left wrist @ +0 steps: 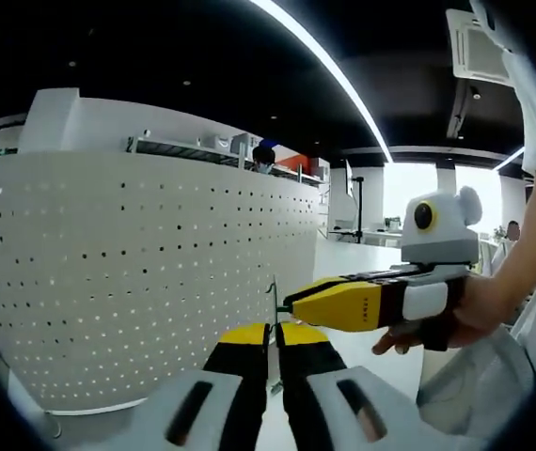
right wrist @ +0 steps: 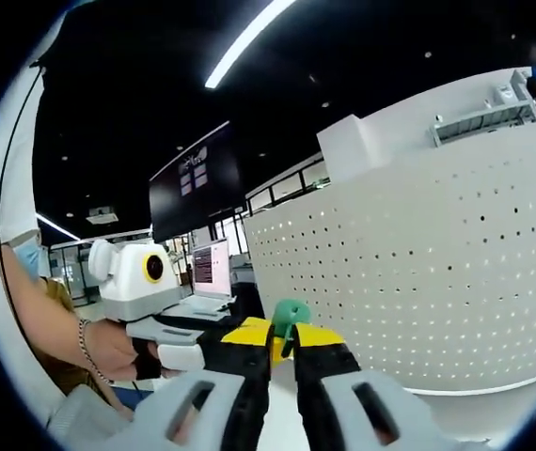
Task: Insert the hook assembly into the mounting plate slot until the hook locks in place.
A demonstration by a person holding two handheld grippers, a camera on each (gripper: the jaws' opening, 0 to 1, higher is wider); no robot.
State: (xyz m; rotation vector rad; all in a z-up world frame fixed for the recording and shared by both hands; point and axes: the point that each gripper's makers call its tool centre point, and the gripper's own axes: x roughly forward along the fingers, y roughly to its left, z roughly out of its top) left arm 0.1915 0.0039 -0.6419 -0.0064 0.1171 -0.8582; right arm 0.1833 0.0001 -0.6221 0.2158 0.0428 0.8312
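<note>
In the left gripper view my left gripper [left wrist: 273, 331] is shut on a thin metal plate [left wrist: 273, 299] that stands edge-on between its yellow tips. My right gripper [left wrist: 289, 303] comes in from the right, held by a hand, and its tip is right at the plate's edge. In the right gripper view my right gripper [right wrist: 282, 336] is shut on a small green hook [right wrist: 290, 316] that sticks up above its jaws. The left gripper [right wrist: 207, 349] reaches in from the left, close beside the hook. Where hook and plate meet is hidden by the jaws.
A tall, curved white perforated wall [left wrist: 136, 272] stands close ahead, also on the right in the right gripper view as the wall [right wrist: 437, 272]. A person's forearm [left wrist: 522, 263] and sleeve fill the right side. Behind are desks with a laptop screen [right wrist: 210, 268] and ceiling light strips.
</note>
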